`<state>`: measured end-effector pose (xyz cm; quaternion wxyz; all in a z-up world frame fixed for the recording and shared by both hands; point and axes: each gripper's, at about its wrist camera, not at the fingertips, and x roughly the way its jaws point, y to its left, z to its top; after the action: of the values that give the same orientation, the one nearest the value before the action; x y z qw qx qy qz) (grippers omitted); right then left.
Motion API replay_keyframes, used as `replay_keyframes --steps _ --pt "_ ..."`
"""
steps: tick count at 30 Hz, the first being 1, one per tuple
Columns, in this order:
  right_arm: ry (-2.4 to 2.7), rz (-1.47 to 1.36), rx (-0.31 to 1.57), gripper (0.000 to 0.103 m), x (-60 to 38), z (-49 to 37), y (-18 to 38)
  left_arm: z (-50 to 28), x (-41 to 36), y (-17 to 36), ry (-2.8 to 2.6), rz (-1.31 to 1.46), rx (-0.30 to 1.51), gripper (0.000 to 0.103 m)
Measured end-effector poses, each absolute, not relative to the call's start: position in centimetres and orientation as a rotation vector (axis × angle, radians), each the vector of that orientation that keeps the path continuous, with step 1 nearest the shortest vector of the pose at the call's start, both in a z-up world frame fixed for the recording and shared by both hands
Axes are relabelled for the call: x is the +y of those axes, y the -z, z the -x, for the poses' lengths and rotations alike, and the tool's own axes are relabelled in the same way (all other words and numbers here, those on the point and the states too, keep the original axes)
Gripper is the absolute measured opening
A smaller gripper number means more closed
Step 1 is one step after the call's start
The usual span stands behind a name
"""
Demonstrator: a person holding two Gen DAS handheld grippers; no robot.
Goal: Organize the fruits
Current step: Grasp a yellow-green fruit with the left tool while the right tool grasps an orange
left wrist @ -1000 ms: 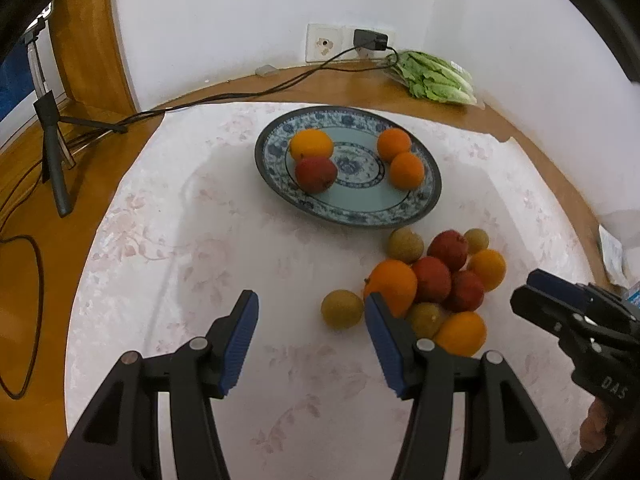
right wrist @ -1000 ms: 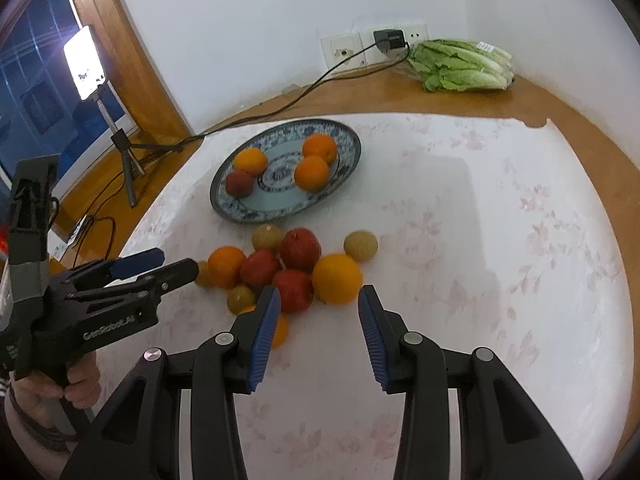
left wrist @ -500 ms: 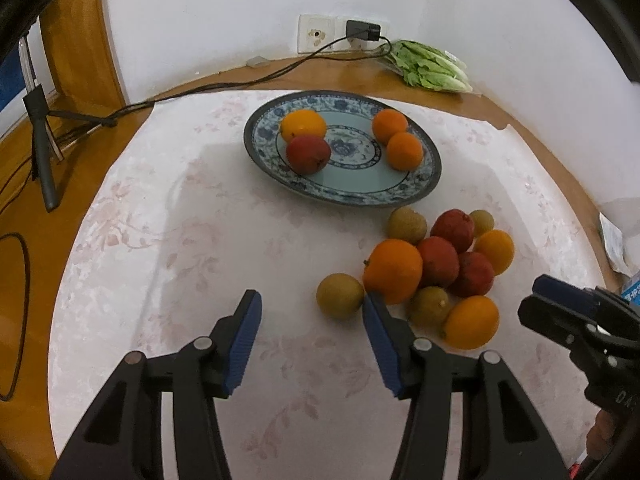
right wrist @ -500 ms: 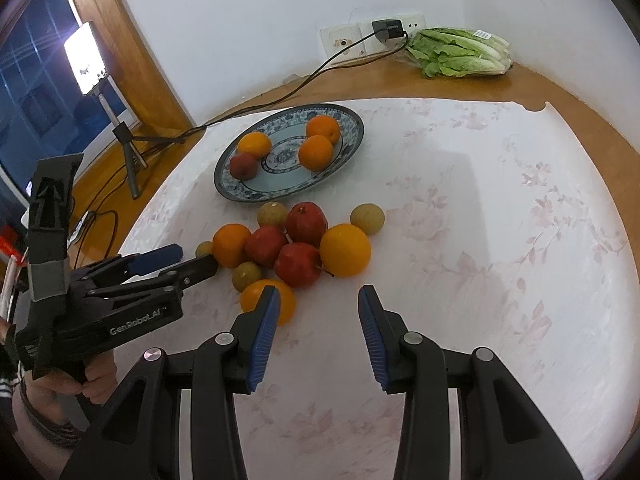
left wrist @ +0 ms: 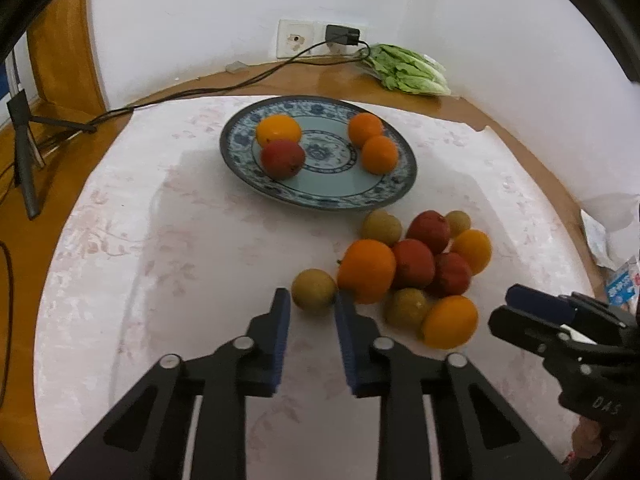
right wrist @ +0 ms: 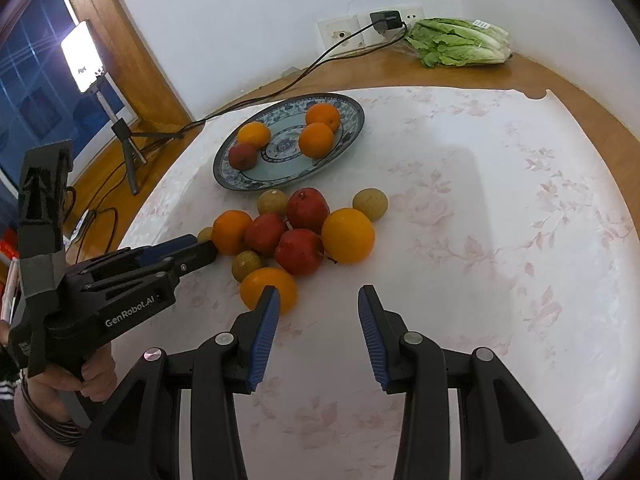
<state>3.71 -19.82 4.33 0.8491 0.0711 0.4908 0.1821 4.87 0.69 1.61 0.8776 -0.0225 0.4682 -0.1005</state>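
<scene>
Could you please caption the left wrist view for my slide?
Left gripper open before a small brown fruit beside the fruit pile.

Ahead of my fingers a white wall [left wrist: 200, 8] carries a socket plate [left wrist: 296, 42] with a black plug [left wrist: 340, 34] and cable. The round wooden table [right wrist: 400, 68] wears a pale floral cloth [right wrist: 500, 200]. Off to their left, a lit panel [right wrist: 82, 60] on a tripod stands before a dark window [right wrist: 24, 92].

A room in a home, round wooden worktop [left wrist: 520, 128] with flowery cloth [left wrist: 160, 240], wall plugs [right wrist: 352, 30], lettuce [right wrist: 460, 42], painted plate [left wrist: 320, 196] of fruit
</scene>
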Motion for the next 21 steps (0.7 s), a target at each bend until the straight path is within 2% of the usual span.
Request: replay_keyframes --steps 6,16,21 --pt "-0.399 -0.150 1.027 0.042 -19.4 -3.5 -4.4 -4.4 0.9 -2.1 0.227 0.059 0.968 0.019" --pt "-0.440 -0.134 1.029 0.042 -17.8 -3.3 -4.2 -4.3 1.5 -2.1 0.252 0.091 0.974 0.019" --pt "-0.452 -0.109 1.032 0.042 -17.0 -3.2 -4.0 -4.7 1.4 -1.6 0.255 0.107 0.991 0.031"
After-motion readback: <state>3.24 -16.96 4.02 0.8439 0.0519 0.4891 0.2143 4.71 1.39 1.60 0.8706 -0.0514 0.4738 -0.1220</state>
